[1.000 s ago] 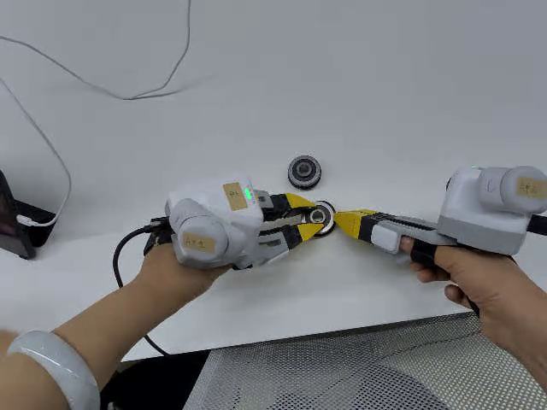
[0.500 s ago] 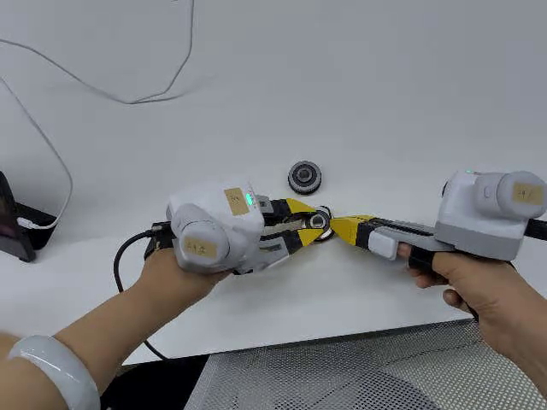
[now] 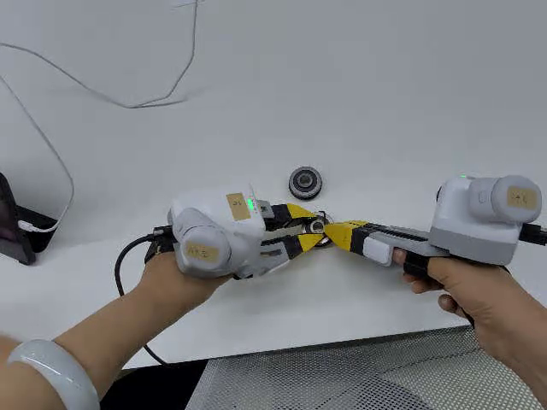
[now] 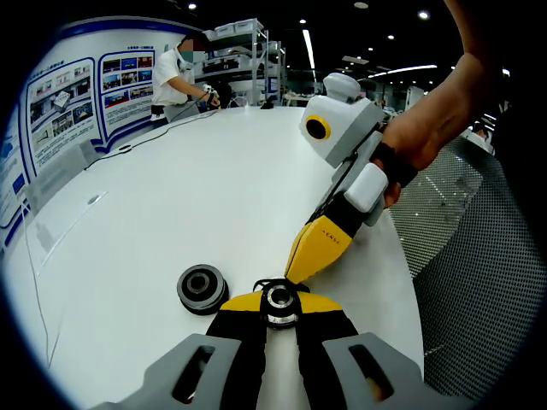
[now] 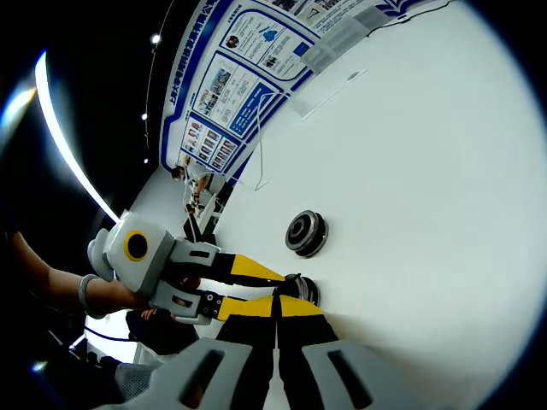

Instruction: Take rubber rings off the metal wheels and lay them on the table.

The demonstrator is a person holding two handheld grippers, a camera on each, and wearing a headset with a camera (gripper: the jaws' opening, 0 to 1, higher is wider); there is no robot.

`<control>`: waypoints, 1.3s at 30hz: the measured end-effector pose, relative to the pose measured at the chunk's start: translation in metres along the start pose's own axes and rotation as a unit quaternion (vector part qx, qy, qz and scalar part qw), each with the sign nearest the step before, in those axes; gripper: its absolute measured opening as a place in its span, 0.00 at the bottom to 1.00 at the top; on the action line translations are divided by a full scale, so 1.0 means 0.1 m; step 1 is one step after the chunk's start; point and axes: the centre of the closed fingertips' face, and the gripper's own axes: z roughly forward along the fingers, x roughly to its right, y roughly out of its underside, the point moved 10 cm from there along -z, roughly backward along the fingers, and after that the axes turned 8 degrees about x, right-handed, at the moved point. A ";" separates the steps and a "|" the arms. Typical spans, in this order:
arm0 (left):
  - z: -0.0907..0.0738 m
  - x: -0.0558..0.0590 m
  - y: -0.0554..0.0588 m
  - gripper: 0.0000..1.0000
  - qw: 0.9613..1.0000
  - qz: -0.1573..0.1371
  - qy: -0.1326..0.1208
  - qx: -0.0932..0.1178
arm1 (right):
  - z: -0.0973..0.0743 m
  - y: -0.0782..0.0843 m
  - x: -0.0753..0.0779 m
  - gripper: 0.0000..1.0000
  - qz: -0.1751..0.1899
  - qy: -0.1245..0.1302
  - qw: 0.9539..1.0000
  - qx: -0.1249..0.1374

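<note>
A white workbench (image 3: 385, 102) stands in a dim hall with blue-edged wall posters (image 5: 229, 84) and ceiling strip lights (image 4: 308, 55).

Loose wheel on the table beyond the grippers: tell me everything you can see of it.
The loose wheel is a small round disc lying flat on the white table, one face up. Its outer band is black and looks like rubber, so its ring seems still on; inside is grey metal around a dark centre hole. It sits just beyond the left gripper, which is shut on the other wheel, and touches only the table.
</note>
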 end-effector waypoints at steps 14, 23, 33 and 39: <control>0.00 -0.02 -0.01 0.13 1.000 -0.017 0.001 -0.002 | 0.00 -0.02 -0.02 0.01 0.006 -0.002 1.000 0.005; -0.13 0.00 -0.06 0.15 1.000 -0.018 -0.006 0.014 | -0.02 0.00 -0.03 0.01 0.009 0.004 1.000 0.007; -0.25 0.00 0.02 0.22 1.000 -0.022 -0.019 -0.001 | -0.01 0.00 -0.10 0.01 0.015 -0.007 1.000 0.009; -0.24 0.02 0.02 0.22 0.999 -0.027 -0.021 -0.001 | -0.04 -0.02 -0.16 0.01 0.022 -0.018 0.999 0.014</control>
